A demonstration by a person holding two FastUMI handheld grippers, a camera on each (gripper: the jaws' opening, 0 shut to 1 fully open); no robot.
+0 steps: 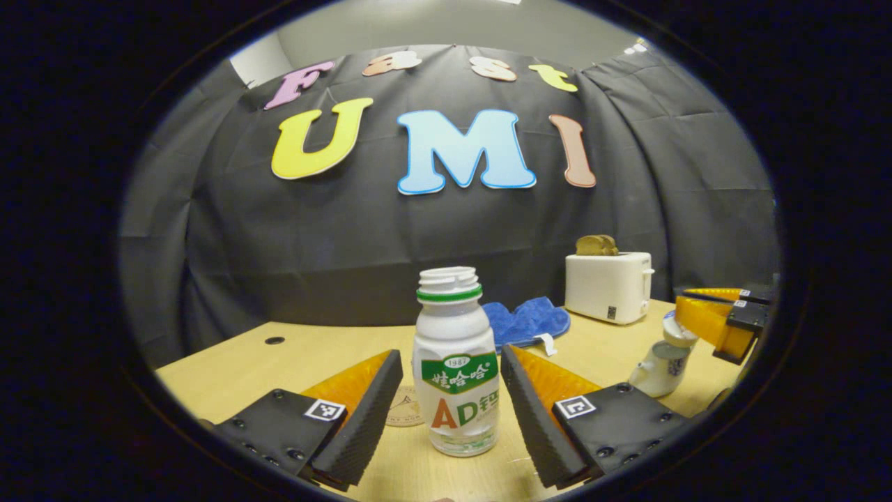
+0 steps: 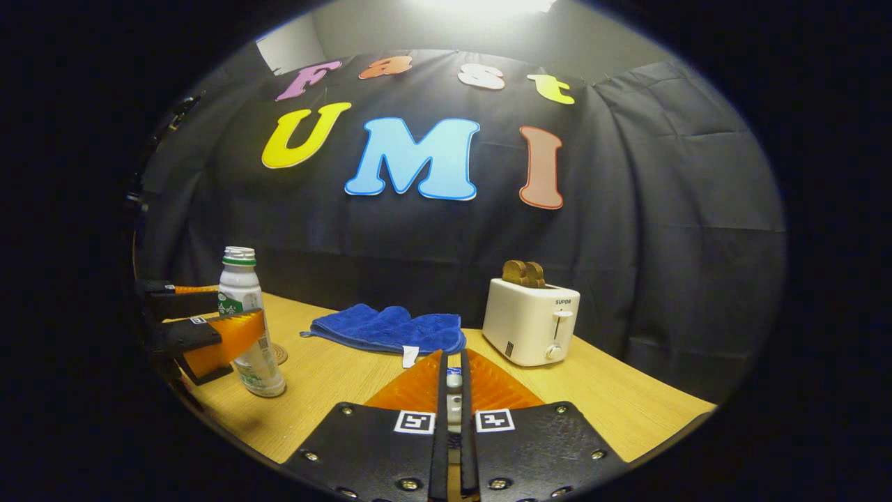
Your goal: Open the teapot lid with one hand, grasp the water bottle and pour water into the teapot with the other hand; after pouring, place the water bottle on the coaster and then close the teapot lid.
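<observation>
Left gripper: my fingers stand apart, flanking the water bottle with narrow gaps on both sides. Right gripper: fingers almost together, clamped on a small pale part I judge to be the teapot lid, which is held just above the teapot at far right.

Table: open room on the left. The toaster and blue cloth crowd the far side.

The bottle stands uncapped, near and just in front of the coaster. It looks like light, thin plastic, and I judge it would yield under pressure. Grip it at the labelled mid-body and keep it upright. The teapot looks ceramic and fragile.
</observation>
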